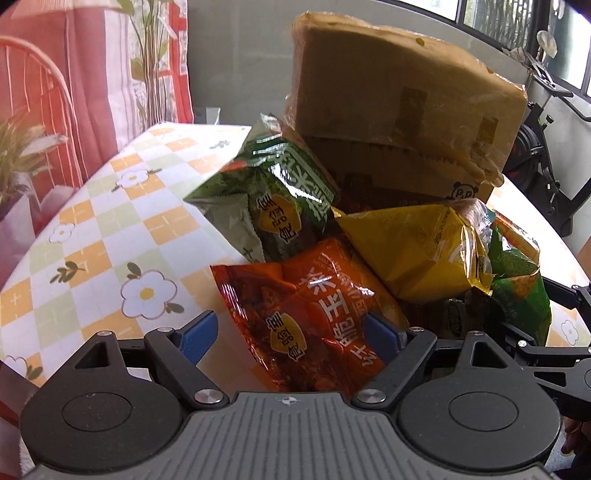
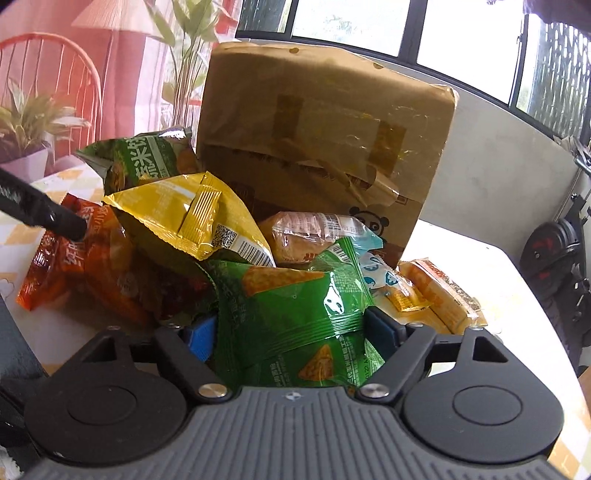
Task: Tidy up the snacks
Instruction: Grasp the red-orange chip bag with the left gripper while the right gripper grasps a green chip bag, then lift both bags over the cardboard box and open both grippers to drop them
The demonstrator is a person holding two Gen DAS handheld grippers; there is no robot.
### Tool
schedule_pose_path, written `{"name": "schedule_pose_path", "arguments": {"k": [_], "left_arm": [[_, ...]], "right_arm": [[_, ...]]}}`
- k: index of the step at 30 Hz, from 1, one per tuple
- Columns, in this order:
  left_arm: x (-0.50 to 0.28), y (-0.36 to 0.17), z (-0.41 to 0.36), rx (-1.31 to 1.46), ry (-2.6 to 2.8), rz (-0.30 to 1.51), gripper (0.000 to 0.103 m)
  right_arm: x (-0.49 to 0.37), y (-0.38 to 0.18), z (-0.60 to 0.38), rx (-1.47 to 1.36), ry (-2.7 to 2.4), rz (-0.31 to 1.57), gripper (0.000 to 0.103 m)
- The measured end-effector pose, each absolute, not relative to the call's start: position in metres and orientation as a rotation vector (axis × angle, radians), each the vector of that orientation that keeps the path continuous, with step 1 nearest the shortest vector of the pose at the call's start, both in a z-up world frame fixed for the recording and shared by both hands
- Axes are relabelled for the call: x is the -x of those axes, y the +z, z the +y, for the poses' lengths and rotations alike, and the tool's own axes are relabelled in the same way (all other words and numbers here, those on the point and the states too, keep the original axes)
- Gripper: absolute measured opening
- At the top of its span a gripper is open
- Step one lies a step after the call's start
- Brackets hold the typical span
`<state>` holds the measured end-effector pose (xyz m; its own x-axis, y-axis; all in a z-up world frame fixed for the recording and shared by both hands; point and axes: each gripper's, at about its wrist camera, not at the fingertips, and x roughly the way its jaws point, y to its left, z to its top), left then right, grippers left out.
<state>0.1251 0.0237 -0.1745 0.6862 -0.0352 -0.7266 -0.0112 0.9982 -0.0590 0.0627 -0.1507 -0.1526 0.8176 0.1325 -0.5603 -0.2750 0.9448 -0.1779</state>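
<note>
Left wrist view is filled at upper centre by a taped cardboard box (image 1: 399, 96), its top flaps shut, so little sorting seems done. Below it, a loose heap of crinkled, glossy bags is seen on the checked tablecloth (image 1: 92, 229). An orange snack bag (image 1: 317, 325) lies low centre between the spread fingers of the left gripper (image 1: 291, 332); a green chip bag (image 2: 291, 314) is straddled likewise by the right gripper (image 2: 291, 328), with no squeeze evident.

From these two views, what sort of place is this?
Probably a home dining or living area: a flowered tablecloth, a potted plant, an exercise bike by the windows.
</note>
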Motion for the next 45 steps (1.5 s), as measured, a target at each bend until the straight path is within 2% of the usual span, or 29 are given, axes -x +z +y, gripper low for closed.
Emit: {"name": "schedule_pose_path", "arguments": {"k": [13,25,26,28,33,45], "left_arm": [[-0.143,-0.199,0.041,0.251,-0.072,0.846,0.093],[-0.156,-0.222,0.042,0.371,-0.177,0.864,0.092],[-0.157,-0.222,0.040,0.368,-0.185,0.863,0.091],[-0.157,-0.223,0.040,0.389,-0.234,0.854,0.071],[-0.151,-0.212,0.037,0.351,-0.227,0.837,0.060],[-0.122,-0.169,0.026,0.212,-0.154,0.747,0.059]], "right_arm": [[-0.059,-0.153,-0.155,0.226,0.231,0.568,0.083],[-0.060,-0.154,-0.153,0.229,0.226,0.570,0.083],[-0.060,-0.154,-0.153,0.229,0.225,0.570,0.083],[-0.060,-0.154,-0.153,0.229,0.224,0.570,0.083],[-0.060,-0.152,-0.155,0.211,0.224,0.575,0.081],[-0.056,-0.142,-0.167,0.139,0.204,0.573,0.079]]}}
